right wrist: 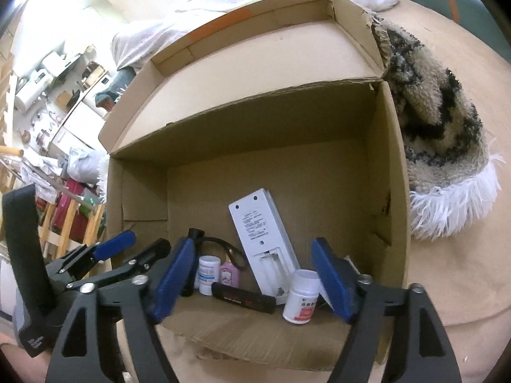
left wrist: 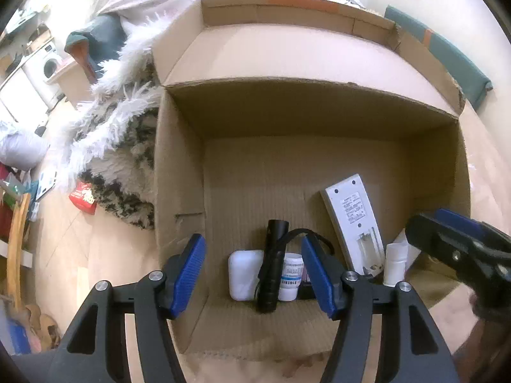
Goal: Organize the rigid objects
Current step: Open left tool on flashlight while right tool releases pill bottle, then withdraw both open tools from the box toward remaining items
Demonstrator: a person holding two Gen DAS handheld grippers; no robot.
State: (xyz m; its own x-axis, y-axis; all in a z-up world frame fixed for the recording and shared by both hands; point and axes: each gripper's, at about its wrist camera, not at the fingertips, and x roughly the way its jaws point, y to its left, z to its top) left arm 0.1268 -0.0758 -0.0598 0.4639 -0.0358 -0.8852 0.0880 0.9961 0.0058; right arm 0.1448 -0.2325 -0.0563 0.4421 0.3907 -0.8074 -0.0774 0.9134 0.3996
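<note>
Grippers first — the left gripper (left wrist: 254, 274) stands partly open above the near wall of the cardboard box (right wrist: 394, 191), nothing pressed between its blue pads; the black flashlight (left wrist: 271, 268) stands in the gap, untouched. The right gripper (right wrist: 252, 282) stands wide open and holds nothing.

Contents sit along the near edge of the box floor. From left: a white rounded case (left wrist: 244, 274), the flashlight leaning upright with its strap, a small white bottle with a blue label (right wrist: 207, 274), a pink bottle (right wrist: 230, 274) just beside it, a flat black device with red print (right wrist: 244, 301) lying down, and a white bottle with a red label (right wrist: 302, 300) upright between the right gripper's pads, not touched.

Behind these, a white remote control (right wrist: 260, 233) lies face down, battery compartment uncovered.

Farther off — the box lid stands open; a shaggy patterned rug (right wrist: 437, 121) lies beside the box.
</note>
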